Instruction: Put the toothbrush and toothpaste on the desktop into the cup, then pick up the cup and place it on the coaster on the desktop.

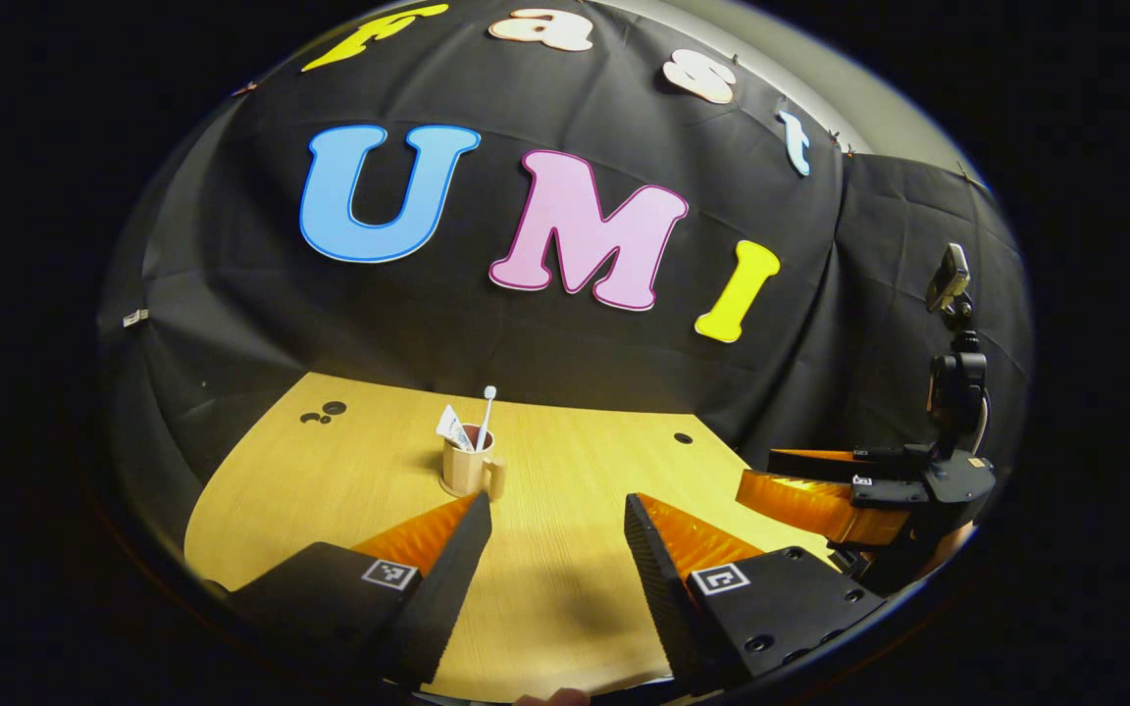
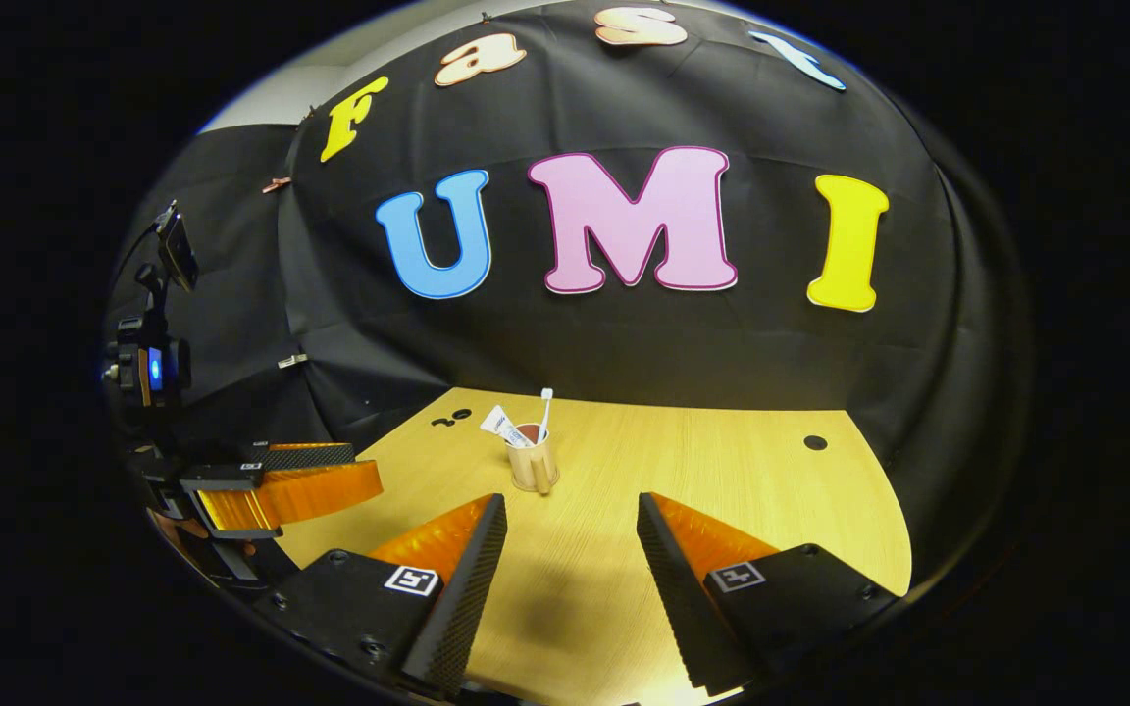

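Note:
A beige cup with a handle stands upright on the wooden desktop. A white toothbrush and a white toothpaste tube stick out of it. I cannot make out a coaster under or near the cup. My left gripper is open, well short of the cup, nothing between its fingers. My right gripper is open too, with the cup ahead and slightly to its left. Each gripper appears in the other's view, the right gripper at the right edge and the left gripper at the left edge.
Small dark round holes mark the desktop near its far corners. A camera mount on a stand rises beside the table. The booth's black cloth wall closes the back.

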### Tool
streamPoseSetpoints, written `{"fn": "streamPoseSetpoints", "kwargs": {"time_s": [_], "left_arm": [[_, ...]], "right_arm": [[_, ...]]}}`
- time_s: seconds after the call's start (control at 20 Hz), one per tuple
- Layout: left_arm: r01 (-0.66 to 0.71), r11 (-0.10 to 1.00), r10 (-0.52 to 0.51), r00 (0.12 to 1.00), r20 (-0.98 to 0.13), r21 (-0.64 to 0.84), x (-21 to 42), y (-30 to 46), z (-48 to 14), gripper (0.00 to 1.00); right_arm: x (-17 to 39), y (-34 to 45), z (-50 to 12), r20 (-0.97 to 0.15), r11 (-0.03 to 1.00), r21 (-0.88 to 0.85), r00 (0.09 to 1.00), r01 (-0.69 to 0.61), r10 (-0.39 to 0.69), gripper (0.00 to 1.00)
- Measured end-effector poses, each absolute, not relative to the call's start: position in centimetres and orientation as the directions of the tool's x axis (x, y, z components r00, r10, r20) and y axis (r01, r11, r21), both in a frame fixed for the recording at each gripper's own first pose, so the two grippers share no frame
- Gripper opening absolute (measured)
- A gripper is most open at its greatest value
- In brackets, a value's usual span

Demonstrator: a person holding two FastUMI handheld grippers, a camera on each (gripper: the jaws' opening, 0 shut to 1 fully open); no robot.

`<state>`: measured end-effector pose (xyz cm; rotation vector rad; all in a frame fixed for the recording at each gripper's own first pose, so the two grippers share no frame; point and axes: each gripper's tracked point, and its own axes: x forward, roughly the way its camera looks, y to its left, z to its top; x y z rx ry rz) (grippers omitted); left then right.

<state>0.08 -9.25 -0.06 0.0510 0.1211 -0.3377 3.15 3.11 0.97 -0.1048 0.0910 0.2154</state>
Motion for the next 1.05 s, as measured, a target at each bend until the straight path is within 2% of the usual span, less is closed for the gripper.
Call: {"fn": "streamPoseSetpoints", "kwargs": {"time_s": [1.05], "left_arm": [[0.324, 0.946, -0.316, 0.938, -0.144, 0.031, 0.86, -8.84, -0.52, 0.86]], "right_arm": [[3.80, 3.12, 0.41, -0.116, 0.972, -0.091, 0.972, -0.215, 0.204, 0.84]]}}
